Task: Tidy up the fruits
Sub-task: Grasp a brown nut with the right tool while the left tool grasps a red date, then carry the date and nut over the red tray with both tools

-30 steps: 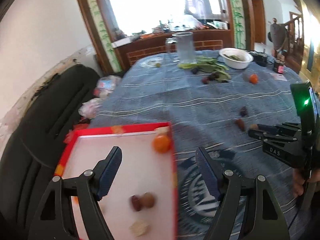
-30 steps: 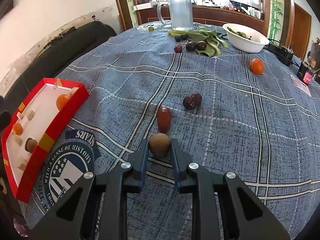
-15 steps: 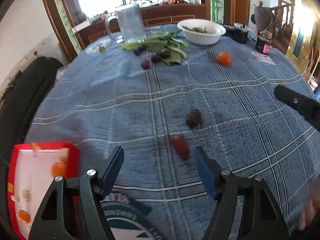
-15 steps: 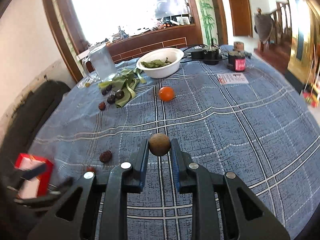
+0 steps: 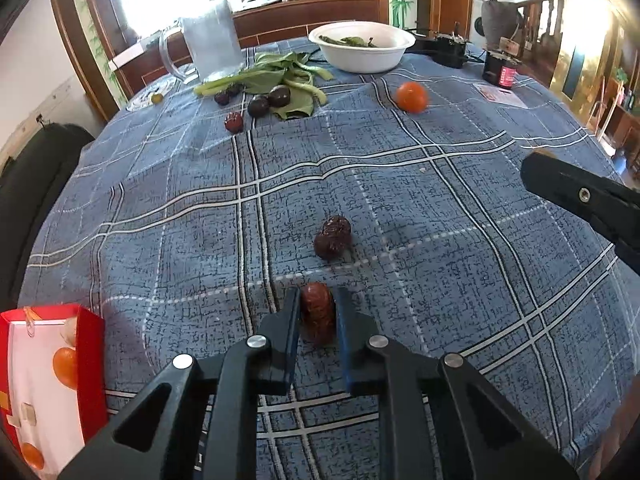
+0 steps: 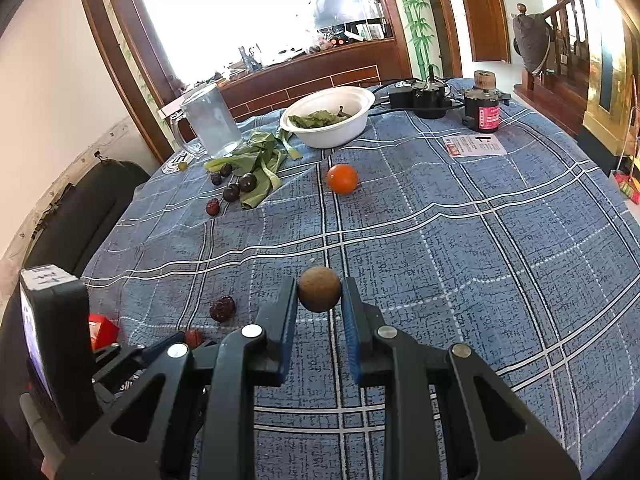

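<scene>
**Inspector:** Report the fruit in hand.

**Operator:** The red date [image 5: 317,312] sits on the blue tablecloth [image 5: 440,208] near the table's near edge, and my left gripper [image 5: 317,322] has just closed on it; half a second ago those jaws stood wide with the date loose between them. Both pads now press its sides. It looks to be resting on the cloth, not lifted.

**Inspector:** The other tool?

**Operator:** My right gripper [image 6: 319,300] is clamped on a round brown fruit [image 6: 319,289], held clear above the cloth, the same grip as a second ago.

**Inspector:** Surroundings?

**Operator:** A wrinkled dark date [image 5: 333,237] lies just beyond the held one. The red tray [image 5: 90,360] stands at the near left edge, with orange fruits inside. An orange [image 5: 411,97], more dark fruit by the greens [image 5: 280,80] and a white bowl [image 5: 362,50] lie toward the far edge.

**Inspector:** Meaning?

**Operator:** I judge both pieces secured; carrying them to the tray comes next. Several fruits remain.
</scene>
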The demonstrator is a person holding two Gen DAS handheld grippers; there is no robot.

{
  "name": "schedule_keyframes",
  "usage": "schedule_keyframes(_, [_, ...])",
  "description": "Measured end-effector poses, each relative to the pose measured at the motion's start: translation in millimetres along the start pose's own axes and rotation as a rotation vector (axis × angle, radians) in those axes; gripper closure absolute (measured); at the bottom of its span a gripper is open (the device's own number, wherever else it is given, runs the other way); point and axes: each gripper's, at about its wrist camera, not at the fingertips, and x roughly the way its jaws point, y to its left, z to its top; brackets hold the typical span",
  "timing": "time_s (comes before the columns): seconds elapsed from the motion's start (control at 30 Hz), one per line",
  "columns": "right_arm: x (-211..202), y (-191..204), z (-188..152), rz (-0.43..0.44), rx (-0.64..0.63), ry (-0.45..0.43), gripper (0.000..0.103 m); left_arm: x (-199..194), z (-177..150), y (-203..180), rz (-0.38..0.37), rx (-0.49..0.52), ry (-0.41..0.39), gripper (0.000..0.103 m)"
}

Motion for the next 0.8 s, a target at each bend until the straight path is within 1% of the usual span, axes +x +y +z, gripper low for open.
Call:
schedule_keyframes(0.17, [-0.4, 0.5, -0.1, 0.002, 0.001, -0.008, 0.079, -10.9, -1.7, 3.0, -0.007, -0.013, -0.021, 0.087])
schedule_keyframes(0.27, [-2.7, 0.6, 0.0, 0.003, 0.002, -0.024, 0.079, -35.9, -4.1, 5.9, -0.004, -0.021, -0.074, 0.087])
schedule_keyframes(0.47, [-9.5, -0.3, 0.4, 0.019, 0.01, -0.063, 0.079, -102.1, -21.7, 22.1, -0.017, -0.067, -0.225, 0.087])
schedule_keyframes(0.57, [-13.7, 1.0, 1.0, 0.022, 0.004, -0.095, 0.079, -123.2, -32.0, 36.3, 0.007, -0.094, -0.27, 0.087])
schedule_keyframes(0.67, [-17.5, 3.8, -0.1, 0.02, -0.01, -0.13, 0.079, -142.2, -44.3, 58.9, 0.041, -0.134, -0.305, 0.087])
schedule_keyframes(0.8, [-16.9, 6.7, -2.2, 0.003, -0.03, -0.157, 0.079, -160.3, -69.1, 94.6, 0.125, -0.195, -0.34, 0.087])
